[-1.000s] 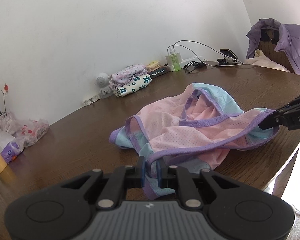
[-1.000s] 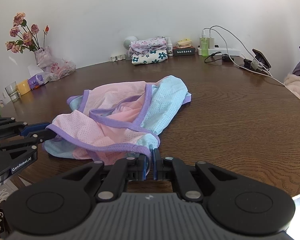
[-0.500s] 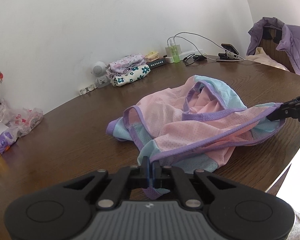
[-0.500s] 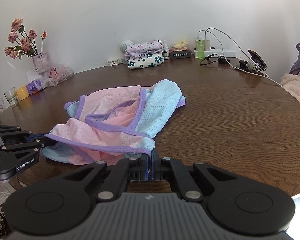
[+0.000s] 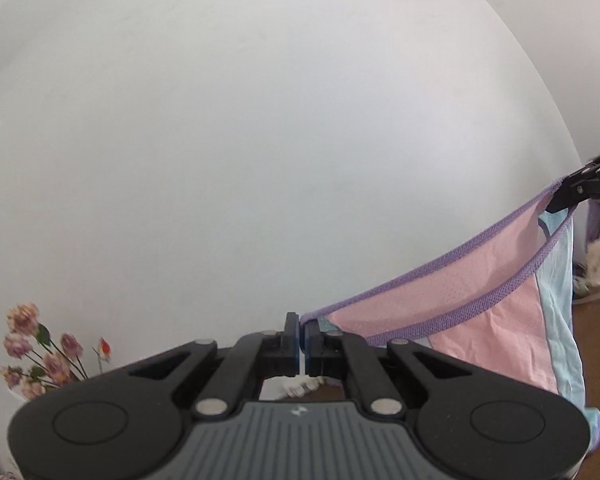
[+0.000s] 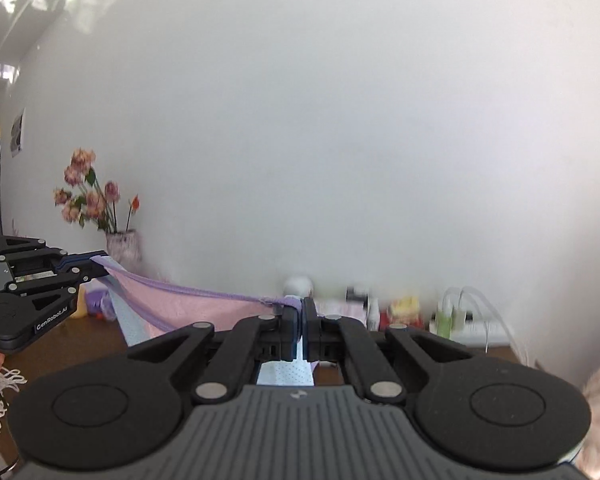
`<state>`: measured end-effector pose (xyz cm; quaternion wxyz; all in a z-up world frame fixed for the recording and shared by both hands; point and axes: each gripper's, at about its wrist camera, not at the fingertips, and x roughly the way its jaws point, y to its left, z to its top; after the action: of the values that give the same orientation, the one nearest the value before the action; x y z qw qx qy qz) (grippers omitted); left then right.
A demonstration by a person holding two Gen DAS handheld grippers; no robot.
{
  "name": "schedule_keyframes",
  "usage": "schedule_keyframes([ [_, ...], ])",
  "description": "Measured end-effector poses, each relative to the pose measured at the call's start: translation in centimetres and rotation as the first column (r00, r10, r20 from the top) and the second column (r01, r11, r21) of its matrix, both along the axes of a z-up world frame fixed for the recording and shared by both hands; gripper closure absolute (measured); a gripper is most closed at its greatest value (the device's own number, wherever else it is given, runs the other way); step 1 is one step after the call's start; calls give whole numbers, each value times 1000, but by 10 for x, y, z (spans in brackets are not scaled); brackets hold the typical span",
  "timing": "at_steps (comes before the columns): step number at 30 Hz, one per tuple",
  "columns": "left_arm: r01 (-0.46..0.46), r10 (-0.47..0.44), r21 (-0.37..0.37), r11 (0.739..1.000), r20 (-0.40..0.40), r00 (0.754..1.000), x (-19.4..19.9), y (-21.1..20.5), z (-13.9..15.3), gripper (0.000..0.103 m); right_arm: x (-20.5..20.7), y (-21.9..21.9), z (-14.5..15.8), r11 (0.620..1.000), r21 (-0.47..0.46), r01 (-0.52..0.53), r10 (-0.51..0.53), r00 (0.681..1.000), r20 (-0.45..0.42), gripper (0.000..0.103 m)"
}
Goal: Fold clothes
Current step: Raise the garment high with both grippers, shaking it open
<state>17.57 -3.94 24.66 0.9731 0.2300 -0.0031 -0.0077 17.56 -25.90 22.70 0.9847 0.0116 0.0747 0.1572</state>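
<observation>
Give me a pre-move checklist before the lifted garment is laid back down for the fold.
1. Left tool shut on the garment trim: ok.
2. Right tool shut on the opposite corner: ok.
3. Purple edge between the tools pulled taut: not ok, it sags slightly.
4. Garment hanging free, untwisted: cannot tell, the lower part is hidden.
5. Landing spot on the table: cannot tell, mostly out of view.

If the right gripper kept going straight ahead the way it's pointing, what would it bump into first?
Probably the white wall. The right gripper, shut on the garment, points above the clutter along the wall's foot, with nothing else ahead, though depth is hard to judge.
</observation>
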Motion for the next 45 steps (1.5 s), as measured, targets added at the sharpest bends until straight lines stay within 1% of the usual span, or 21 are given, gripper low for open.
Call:
schedule_keyframes([
  [2, -22, 23, -17, 1000, 65, 998, 2, 3, 42, 102, 17, 4, 50, 1000, 22, 6, -8, 998, 63, 102],
  [5, -51, 57, -42, 998, 153, 987, 1, 7, 101, 101, 31, 17, 117, 999, 29, 29, -33, 988, 153, 102],
  [8, -79, 93, -66, 995, 238, 967, -1, 10, 156, 101, 38, 32, 171, 997, 39, 65, -72, 972, 226, 102],
  [11, -114, 133, -85, 990, 279, 951, -8, 14, 185, 101, 41, 45, 202, 996, 63, 70, -84, 965, 249, 102],
  [14, -131, 156, -107, 986, 277, 948, -14, 22, 201, 101, 43, 59, 219, 995, 67, 71, -86, 961, 264, 102],
  [19, -152, 182, -126, 980, 272, 945, -25, 36, 212, 101, 36, 76, 233, 998, 60, 33, -49, 958, 282, 102],
  [22, -172, 203, -136, 976, 263, 943, -26, 44, 215, 101, 34, 86, 242, 998, 52, 18, -31, 961, 276, 102],
  [24, -192, 221, -132, 972, 257, 941, -23, 48, 216, 101, 38, 96, 248, 999, 50, 10, -23, 964, 265, 102],
  [27, -224, 248, -127, 966, 226, 942, -10, 61, 213, 101, 51, 114, 252, 999, 33, 3, -11, 970, 245, 102],
  [30, -255, 277, -137, 957, 180, 944, 8, 81, 206, 101, 78, 140, 250, 1000, 5, 5, -6, 977, 211, 102],
  [33, -286, 306, -155, 946, 128, 943, 41, 108, 189, 101, 116, 161, 241, 1000, -19, -1, 4, 987, 161, 102],
  [36, -315, 332, -177, 932, 74, 940, 80, 137, 169, 101, 169, 195, 224, 999, -45, 0, 5, 994, 109, 102],
  [39, -353, 367, -188, 917, 43, 929, 122, 161, 151, 101, 218, 226, 205, 998, -59, -14, 18, 998, 68, 102],
  [41, -368, 384, -202, 908, 49, 922, 146, 177, 144, 101, 246, 250, 194, 998, -67, -20, 24, 998, 61, 102],
  [43, -380, 402, -215, 900, 74, 912, 163, 188, 145, 101, 269, 268, 192, 997, -72, -21, 27, 996, 87, 102],
  [45, -392, 423, -208, 896, 129, 897, 169, 192, 153, 101, 277, 276, 200, 998, -55, -38, 44, 992, 121, 102],
])
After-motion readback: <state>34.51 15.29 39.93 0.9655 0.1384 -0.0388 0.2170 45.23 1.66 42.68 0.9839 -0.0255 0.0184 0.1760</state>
